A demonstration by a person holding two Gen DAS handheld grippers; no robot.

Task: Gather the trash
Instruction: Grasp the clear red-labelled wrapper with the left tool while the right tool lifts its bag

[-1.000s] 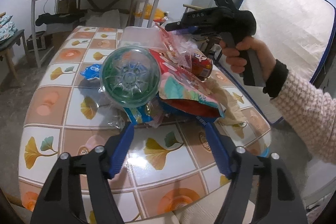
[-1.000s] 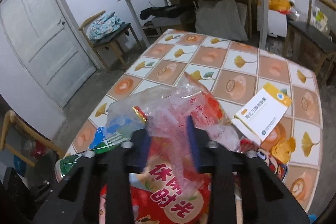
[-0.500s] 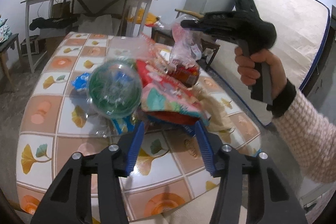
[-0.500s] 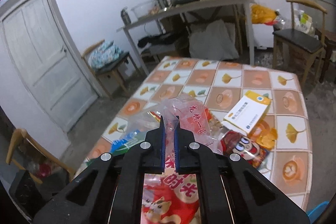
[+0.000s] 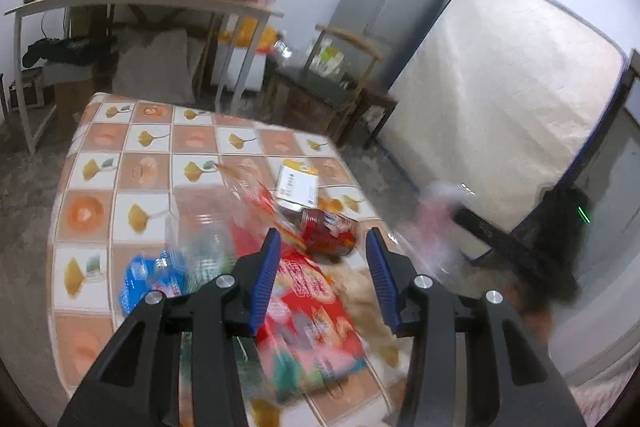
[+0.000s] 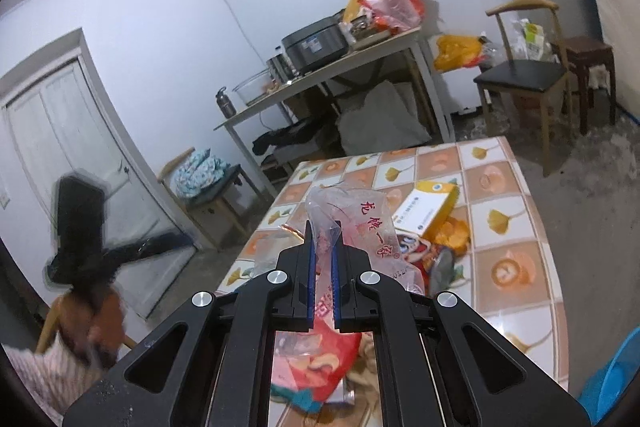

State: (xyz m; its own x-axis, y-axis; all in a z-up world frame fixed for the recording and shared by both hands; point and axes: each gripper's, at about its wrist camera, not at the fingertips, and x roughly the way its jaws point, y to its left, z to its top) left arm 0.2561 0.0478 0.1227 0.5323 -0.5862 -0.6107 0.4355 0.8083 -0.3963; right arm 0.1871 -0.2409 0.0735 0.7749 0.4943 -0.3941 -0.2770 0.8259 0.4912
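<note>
The right gripper (image 6: 323, 259) has its fingers pinched tight on a clear plastic bag (image 6: 360, 223), lifted above the tiled counter (image 6: 512, 227). The left gripper (image 5: 322, 267), half open after narrowing, holds nothing over the snack wrappers (image 5: 308, 311) and red can (image 5: 328, 231)

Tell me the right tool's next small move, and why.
Probably carry the clear plastic bag clear of the table toward a bin. The right tool is shut on it, already lifted above the remaining trash pile.
</note>
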